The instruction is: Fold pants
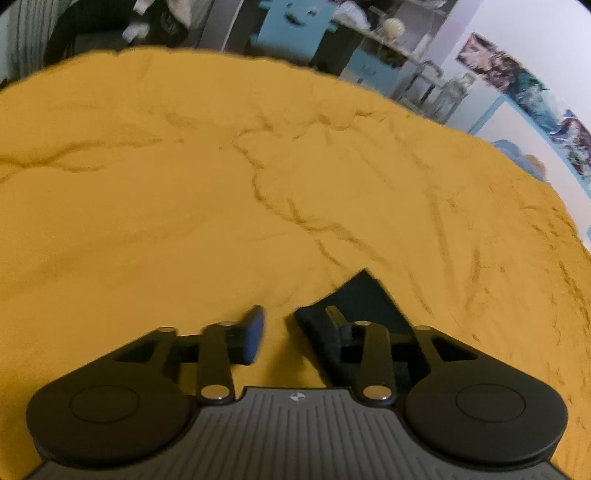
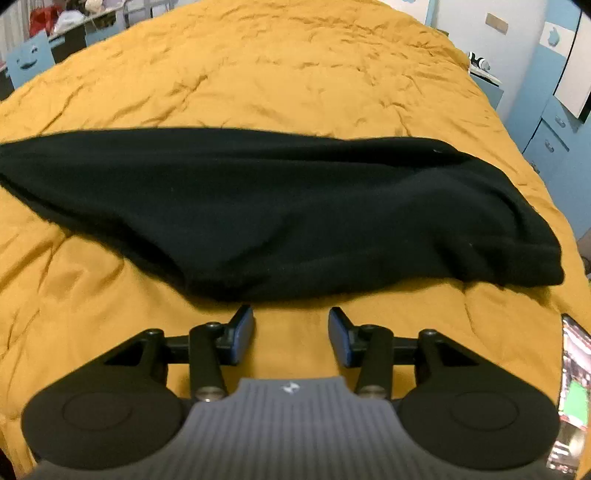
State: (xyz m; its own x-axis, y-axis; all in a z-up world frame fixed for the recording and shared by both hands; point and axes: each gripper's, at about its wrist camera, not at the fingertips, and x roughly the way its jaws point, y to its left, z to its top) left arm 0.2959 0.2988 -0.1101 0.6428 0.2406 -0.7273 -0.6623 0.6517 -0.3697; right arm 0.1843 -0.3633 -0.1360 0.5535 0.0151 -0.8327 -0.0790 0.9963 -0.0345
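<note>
- Pants (image 2: 280,218) lay just ahead of the right gripper (image 2: 291,334), a black bundle stretched crosswise on the yellow bedspread (image 2: 295,74), its near edge almost at the fingertips but not between them.
- That right gripper had its jaws standing wide apart, blue pads (image 2: 244,334) facing each other with only bare yellow cloth in the gap; nothing was held.
- Beyond the right gripper the pants ran from a narrow end at far left to a thick, rounded, bunched end at right, lying flat and slack on the bedspread.
- At the right edge of the right wrist view, beside the gripper's body, a phone (image 2: 572,398) with a lit screen lay on the bedspread.
- The left gripper (image 1: 279,326) also had its jaws apart, one blue pad (image 1: 255,334) clear on the left side.
- Against the other finger of the left gripper a dark corner of the pants (image 1: 369,295) showed, lying around and behind that finger; the fabric did not cross the gap, and whether it touched the finger could not be told.
- Ahead of the left gripper lay only wrinkled yellow bedspread (image 1: 221,184), running to its far edge.
- Past that far edge stood a blue chair (image 1: 291,33), a cluttered desk (image 1: 369,33) and posters (image 1: 517,81) on the wall, all blurred.
</note>
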